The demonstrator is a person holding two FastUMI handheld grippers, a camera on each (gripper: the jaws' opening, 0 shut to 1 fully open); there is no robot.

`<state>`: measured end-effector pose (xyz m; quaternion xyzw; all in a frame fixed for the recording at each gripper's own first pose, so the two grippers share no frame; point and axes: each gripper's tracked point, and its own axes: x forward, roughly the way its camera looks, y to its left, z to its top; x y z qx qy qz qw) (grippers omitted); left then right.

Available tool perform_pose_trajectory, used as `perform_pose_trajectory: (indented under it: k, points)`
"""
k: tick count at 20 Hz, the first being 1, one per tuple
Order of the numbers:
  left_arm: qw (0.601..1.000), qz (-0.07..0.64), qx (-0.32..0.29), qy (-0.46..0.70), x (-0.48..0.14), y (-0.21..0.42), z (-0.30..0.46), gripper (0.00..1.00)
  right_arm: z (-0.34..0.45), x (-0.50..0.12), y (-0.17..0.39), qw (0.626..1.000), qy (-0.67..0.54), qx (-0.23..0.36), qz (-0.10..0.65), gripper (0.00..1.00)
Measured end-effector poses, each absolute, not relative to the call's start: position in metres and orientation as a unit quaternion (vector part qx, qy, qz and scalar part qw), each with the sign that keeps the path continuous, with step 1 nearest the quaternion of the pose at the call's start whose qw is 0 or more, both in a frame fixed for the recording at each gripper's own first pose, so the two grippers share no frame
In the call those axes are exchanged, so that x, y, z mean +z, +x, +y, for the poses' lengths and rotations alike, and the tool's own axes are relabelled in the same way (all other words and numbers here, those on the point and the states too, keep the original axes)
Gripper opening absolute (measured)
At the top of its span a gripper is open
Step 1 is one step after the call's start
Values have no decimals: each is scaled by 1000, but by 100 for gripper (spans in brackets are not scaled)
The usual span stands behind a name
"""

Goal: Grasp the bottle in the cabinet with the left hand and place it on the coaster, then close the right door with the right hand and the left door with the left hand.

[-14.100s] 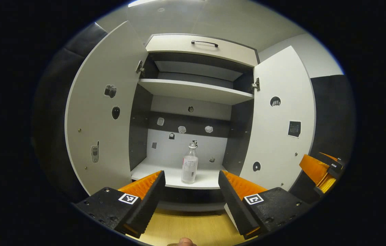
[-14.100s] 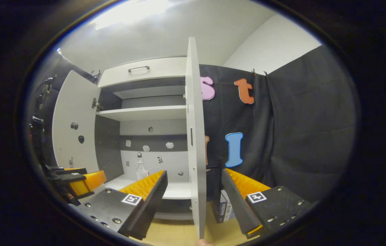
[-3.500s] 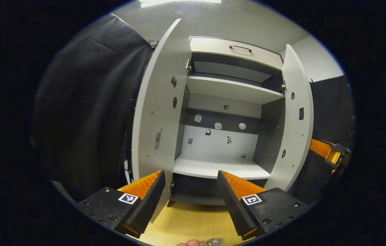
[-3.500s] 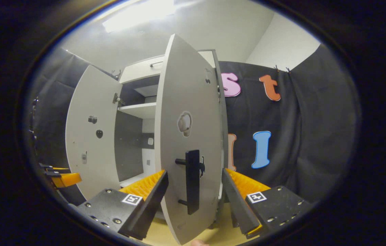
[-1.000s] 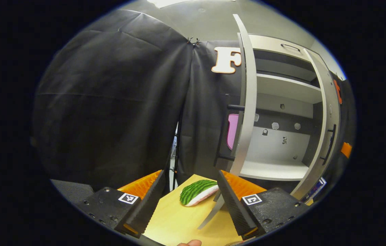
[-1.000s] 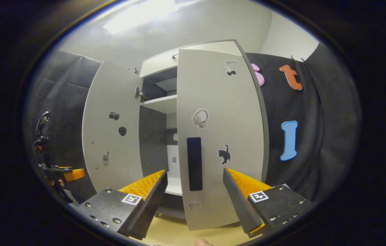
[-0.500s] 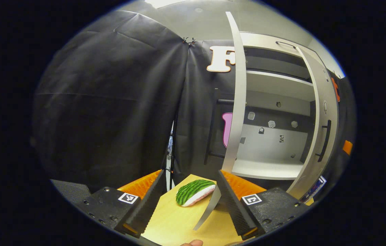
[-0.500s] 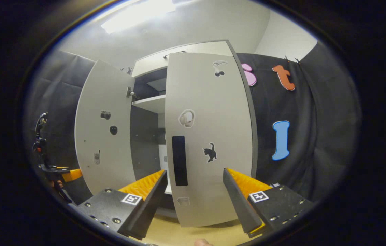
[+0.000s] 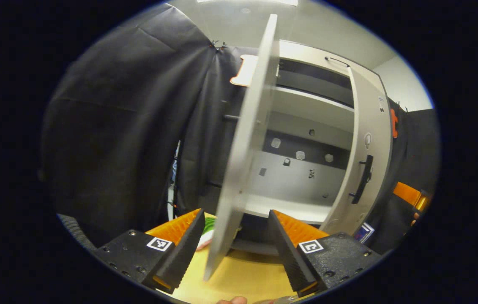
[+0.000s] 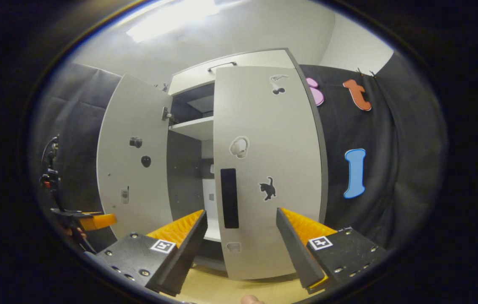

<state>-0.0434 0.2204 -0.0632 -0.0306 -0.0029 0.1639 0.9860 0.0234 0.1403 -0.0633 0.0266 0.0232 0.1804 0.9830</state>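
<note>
The grey left door stands edge-on and blurred in the left gripper view, its lower edge between the fingers of my open left gripper. Behind it the cabinet's lower shelf lies bare. The right door is nearly shut, its black handle facing out. In the right gripper view the right door and its handle stand just ahead of my open right gripper, which holds nothing. The left door is still swung out, with the left gripper low beside it.
A green striped watermelon-slice object lies on the wooden table, partly hidden by the left door. A small blue box sits by the right door's foot. The right gripper shows orange at far right. Black cloth hangs on both sides.
The left door has swung inward and now sits between my left gripper's fingers, covering most of the green object. The right gripper view shifted slightly; the right door stays nearly shut.
</note>
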Motion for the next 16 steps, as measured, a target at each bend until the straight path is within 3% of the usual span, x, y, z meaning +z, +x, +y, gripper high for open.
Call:
perform_pose_trajectory:
  k: [2, 5, 7, 8, 9, 10, 11, 16]
  points:
    - [986, 0, 167, 23, -57, -37, 226, 93, 130, -62, 22, 986, 19, 166, 17, 99]
    - [989, -7, 146, -3, -54, -41, 217, 96, 119, -70, 25, 987, 16, 155, 27, 98]
    - [991, -9, 129, -33, -54, -42, 215, 93, 119, -71, 26, 987, 21, 154, 32, 94]
    - [991, -14, 124, -42, -51, -43, 213, 87, 121, -70, 26, 987, 24, 155, 31, 99]
    - [992, -14, 119, -47, -51, -42, 212, 93, 123, -68, 26, 987, 25, 158, 29, 99]
    - [992, -12, 113, -48, -51, -42, 209, 87, 125, -67, 25, 987, 23, 159, 27, 99]
    - [993, -13, 107, -50, -50, -42, 206, 93, 126, -67, 23, 986, 22, 161, 26, 99]
    - [997, -9, 61, -56, -54, -31, 164, 93, 132, -61, 15, 985, 14, 170, 23, 99]
